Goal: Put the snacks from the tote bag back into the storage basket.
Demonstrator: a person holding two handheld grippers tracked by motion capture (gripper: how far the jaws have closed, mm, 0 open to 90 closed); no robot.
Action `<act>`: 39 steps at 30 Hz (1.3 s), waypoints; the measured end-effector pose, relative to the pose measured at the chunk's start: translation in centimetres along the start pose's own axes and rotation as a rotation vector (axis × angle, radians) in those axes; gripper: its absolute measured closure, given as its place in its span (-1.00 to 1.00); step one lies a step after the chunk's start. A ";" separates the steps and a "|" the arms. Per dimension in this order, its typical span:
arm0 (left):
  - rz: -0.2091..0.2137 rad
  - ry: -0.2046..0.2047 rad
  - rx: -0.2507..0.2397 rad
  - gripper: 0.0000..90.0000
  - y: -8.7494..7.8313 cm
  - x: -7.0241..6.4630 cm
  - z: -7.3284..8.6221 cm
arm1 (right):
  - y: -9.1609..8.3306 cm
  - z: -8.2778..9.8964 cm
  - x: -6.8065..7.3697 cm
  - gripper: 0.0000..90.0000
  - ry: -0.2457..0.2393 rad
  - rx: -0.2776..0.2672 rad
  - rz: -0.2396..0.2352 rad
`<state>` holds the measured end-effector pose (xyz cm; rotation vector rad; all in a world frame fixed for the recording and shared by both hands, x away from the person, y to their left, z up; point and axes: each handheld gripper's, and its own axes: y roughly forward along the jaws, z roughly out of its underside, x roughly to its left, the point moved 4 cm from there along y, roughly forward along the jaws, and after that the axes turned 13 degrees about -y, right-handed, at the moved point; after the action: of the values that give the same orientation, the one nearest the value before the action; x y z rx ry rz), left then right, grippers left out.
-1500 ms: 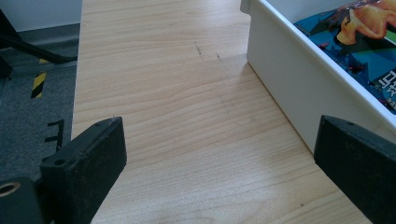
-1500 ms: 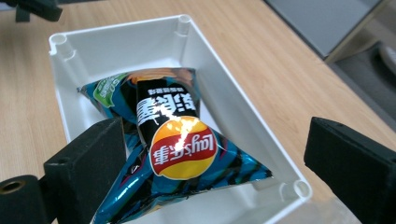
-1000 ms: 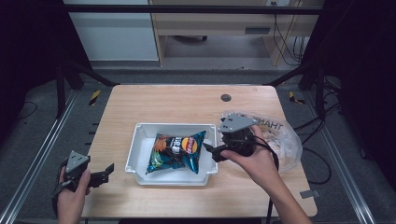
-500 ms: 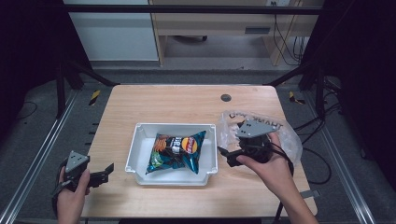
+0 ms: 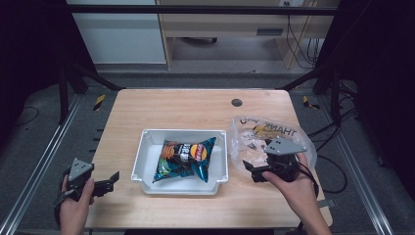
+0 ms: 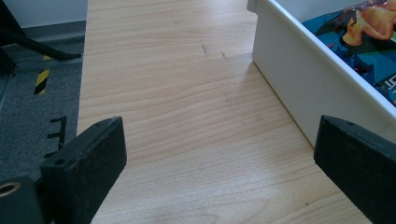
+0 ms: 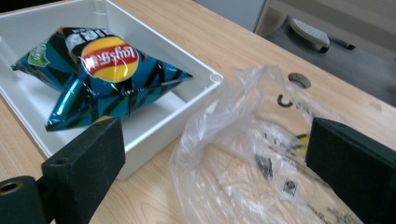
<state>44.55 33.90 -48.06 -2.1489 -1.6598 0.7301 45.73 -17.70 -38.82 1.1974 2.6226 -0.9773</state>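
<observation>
Centrally on the wooden surface [image 5: 186, 112] sits a white tray [image 5: 147, 159], and a blue chip bag [image 5: 185, 159] lies inside it. Just right of the tray lies a crumpled clear plastic bag [image 5: 254, 132] with printed lettering. The right tool [image 5: 254, 172] hovers over that bag's near edge, jaws spread wide and empty. The left tool [image 5: 113, 180] is held at the surface's near left corner, jaws likewise released, pointing toward the tray.
</observation>
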 end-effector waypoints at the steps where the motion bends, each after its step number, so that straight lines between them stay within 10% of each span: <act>1: 0.000 0.000 0.003 -0.95 0.0 0.0 0.0 | 0.0 0.4 -0.1 -0.90 0.009 0.004 0.004; 39: -0.005 0.005 0.010 -0.95 0.0 0.1 0.1 | 1.7 9.7 -0.6 -0.90 0.158 0.087 0.019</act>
<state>44.54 33.95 -48.14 -2.1378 -1.6550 0.7298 45.71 -22.96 -47.21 1.3709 2.7069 -1.0439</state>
